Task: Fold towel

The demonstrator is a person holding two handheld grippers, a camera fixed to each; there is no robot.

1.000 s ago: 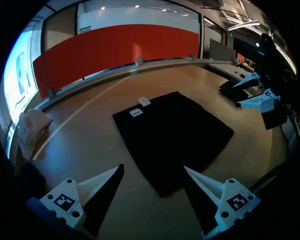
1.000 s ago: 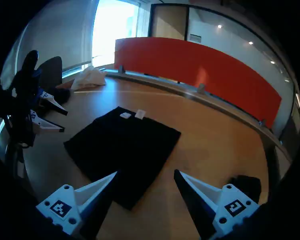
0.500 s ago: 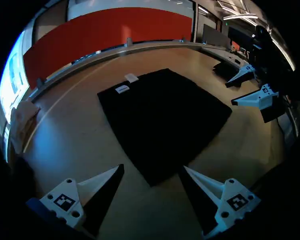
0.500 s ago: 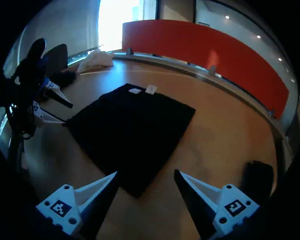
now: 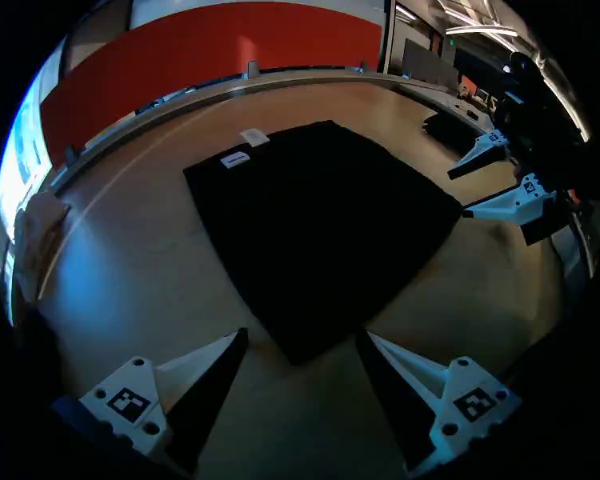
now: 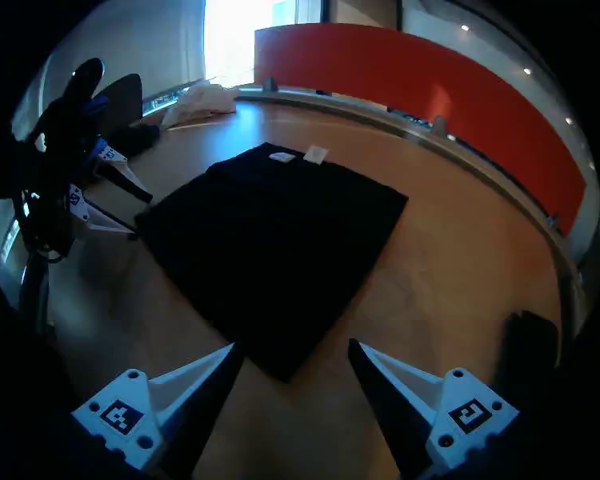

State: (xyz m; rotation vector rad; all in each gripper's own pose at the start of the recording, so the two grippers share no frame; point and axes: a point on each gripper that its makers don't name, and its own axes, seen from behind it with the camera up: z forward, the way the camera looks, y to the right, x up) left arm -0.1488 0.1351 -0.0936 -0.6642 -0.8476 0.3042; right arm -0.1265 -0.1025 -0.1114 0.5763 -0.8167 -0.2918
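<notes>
Far left: a crumpled pale cloth heap lies at the edge of the tan wooden bench, well apart from the towel; in the right gripper view the heap sits by the bright window.
Left hand-held gripper: I hold it wide, nothing between its white pointed fingers, which stand either side of the towel's near corner in the left gripper view. In the right gripper view this hand-held gripper points at the towel's left corner; I cannot tell whether a fingertip touches the cloth.
Middle: the black rectangular cloth towel lies flat and unfolded on the bench, one corner towards each hand-held gripper. In the right gripper view the towel spreads across the bench.
Far edge of towel: two small white tags lie side by side at the towel's far corner, also seen in the right gripper view.
Behind: a long red partition panel runs along the bench's far side.
Right hand-held gripper: wide too and holding nothing, its fingers flanking a near towel corner. In the left gripper view it sits at the towel's right corner.
Far right: a dark bundle rests on the bench, apart from the towel.
</notes>
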